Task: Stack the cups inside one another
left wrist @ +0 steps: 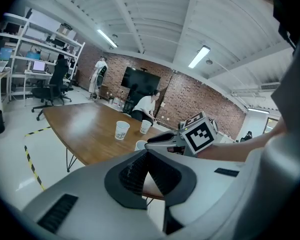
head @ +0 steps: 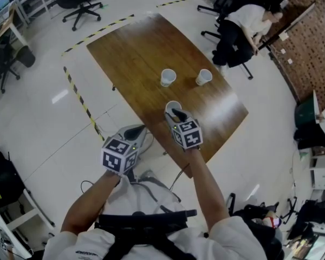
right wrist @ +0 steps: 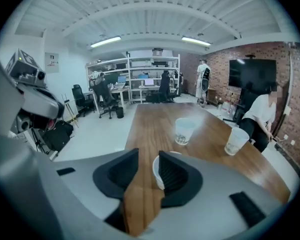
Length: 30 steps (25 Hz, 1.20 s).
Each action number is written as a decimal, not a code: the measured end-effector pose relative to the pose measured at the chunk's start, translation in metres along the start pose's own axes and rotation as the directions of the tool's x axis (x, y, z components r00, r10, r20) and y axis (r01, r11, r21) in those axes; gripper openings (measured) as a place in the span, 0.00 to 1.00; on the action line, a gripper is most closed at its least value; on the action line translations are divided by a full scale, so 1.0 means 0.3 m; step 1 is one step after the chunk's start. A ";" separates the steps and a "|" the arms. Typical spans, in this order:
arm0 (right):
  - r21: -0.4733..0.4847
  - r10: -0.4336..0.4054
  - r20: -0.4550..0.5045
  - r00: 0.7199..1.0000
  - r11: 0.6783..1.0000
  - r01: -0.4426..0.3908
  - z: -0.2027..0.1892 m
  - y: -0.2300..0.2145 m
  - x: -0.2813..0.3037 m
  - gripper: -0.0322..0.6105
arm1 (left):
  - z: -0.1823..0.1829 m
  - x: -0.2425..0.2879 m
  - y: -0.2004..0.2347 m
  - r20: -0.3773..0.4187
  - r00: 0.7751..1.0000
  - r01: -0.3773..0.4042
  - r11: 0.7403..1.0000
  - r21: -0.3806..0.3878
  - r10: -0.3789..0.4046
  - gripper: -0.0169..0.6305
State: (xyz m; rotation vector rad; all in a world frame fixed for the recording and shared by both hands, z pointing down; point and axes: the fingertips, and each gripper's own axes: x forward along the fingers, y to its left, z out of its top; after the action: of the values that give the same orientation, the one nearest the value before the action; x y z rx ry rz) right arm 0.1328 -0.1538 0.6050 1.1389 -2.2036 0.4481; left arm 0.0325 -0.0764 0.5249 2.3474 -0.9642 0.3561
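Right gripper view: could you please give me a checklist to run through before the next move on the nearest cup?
1. Right gripper open: ok, jaws apart, nothing gripped.
2. Nearest cup centred between the jaws: not ok, it is mostly behind the jaw at the picture's right.
3. Jaw touching that cup: cannot tell.
4. Middle cup and far cup upright and apart: ok.
5. Left gripper clear of the cups: ok, shut and empty.
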 end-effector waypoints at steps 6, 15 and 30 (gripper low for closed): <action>-0.027 -0.009 -0.079 0.997 1.000 0.007 -0.050 -0.011 0.080 0.29 | -0.009 -0.004 0.016 -0.018 1.000 0.004 1.000 -0.016 -0.004 0.01; -0.057 -0.027 -0.178 0.984 0.998 0.017 -0.107 -0.023 0.134 0.18 | -0.033 -0.007 0.050 -0.028 1.000 -0.009 0.999 -0.035 0.008 0.01; -0.086 -0.080 -0.085 0.993 0.994 0.073 0.031 -0.104 0.051 0.09 | 0.012 0.042 0.068 -0.008 1.000 0.011 0.999 -0.031 -0.011 0.01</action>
State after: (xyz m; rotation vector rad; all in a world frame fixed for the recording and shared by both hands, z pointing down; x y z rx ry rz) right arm 0.1482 -0.1861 0.6087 1.1334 -2.0747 0.3639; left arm 0.0270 -0.0973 0.5358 2.3204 -0.9466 0.3433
